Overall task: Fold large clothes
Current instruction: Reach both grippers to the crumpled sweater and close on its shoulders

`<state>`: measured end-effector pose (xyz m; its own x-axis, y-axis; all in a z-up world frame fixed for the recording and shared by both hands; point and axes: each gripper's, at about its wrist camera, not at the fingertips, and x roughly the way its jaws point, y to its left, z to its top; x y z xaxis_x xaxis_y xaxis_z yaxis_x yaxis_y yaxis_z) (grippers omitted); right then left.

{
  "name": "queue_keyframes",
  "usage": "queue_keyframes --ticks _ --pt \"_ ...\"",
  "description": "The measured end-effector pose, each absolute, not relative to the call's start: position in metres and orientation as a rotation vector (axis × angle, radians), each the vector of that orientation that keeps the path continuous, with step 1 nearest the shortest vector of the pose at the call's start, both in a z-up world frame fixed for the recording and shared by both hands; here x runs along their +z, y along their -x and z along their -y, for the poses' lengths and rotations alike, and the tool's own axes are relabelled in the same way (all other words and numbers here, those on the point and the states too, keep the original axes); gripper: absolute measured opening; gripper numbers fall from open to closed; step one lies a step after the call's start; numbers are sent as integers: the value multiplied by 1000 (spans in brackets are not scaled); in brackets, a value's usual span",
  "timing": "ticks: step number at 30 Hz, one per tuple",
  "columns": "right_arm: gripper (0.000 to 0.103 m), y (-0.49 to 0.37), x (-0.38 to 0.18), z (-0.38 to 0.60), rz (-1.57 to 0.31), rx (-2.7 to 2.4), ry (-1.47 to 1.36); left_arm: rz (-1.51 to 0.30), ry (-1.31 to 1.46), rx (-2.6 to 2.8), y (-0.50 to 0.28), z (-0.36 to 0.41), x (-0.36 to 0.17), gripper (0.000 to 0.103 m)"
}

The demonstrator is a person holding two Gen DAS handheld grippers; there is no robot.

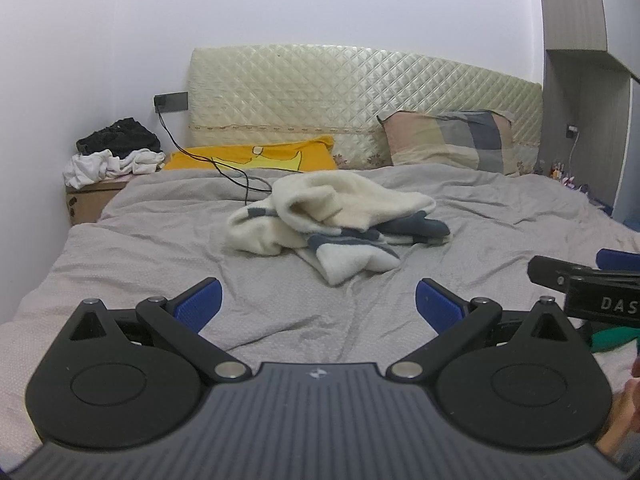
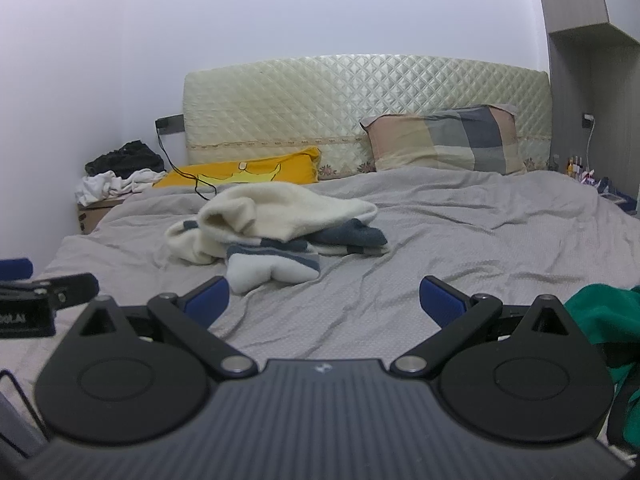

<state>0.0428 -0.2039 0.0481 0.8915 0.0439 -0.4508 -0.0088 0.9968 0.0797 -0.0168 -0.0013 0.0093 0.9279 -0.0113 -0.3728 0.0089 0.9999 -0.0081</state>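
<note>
A crumpled cream fleece garment with blue-grey stripes (image 1: 332, 220) lies at twelve o'clock on the grey bedspread (image 1: 160, 248). The left gripper (image 1: 318, 304) and right gripper (image 2: 324, 300) hover with jaws spread wide, holding nothing.

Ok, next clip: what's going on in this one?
A person holds two handheld grippers over a bed with a grey sheet, about to fold clothes. Both the left gripper and the right gripper are open and empty, pointed at a crumpled cream sweater with dark blue-grey stripes lying mid-bed. Nothing has been grasped or folded yet. A green garment sits at the near right edge.
</note>
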Motion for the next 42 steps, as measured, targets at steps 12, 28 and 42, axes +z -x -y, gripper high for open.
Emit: queue_keyframes --ticks 12,28,42 --pt "103 -67 48 205 -442 -21 -100 -428 15 -39 -23 7 9 103" --pt "103 -167 5 216 -515 -11 -271 -518 54 -79 -167 0 -1 103" --pt "100 -282 -61 258 -605 51 -565 -602 445 -164 -322 -67 -44 103"
